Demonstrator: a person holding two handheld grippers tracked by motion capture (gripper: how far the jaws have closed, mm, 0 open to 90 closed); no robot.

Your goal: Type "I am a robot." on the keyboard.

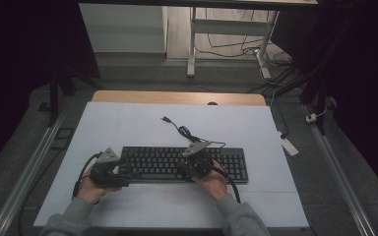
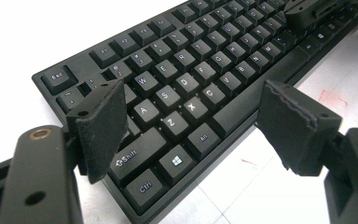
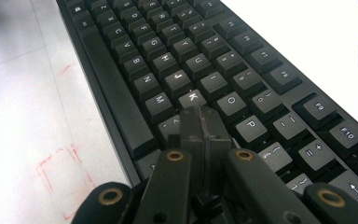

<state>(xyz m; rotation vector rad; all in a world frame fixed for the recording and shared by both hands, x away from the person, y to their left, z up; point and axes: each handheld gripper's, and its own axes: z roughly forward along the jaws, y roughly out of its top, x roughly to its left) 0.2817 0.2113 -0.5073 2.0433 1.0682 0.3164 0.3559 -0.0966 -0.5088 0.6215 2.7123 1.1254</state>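
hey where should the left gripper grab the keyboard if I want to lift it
Probably the keyboard's short end by the Esc and Ctrl keys, coming in from the side. The body is thin and flat, and the left gripper hovers there with its jaws open wide, one above and one below could pinch that edge.

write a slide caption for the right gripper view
Right gripper, fingers shut together, poised over a black keyboard near the K key.

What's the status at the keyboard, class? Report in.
Left tool open, hovering over the keyboard's left end. Right tool shut, tips over the keys near K. Keyboard cable trails behind, clear of both.
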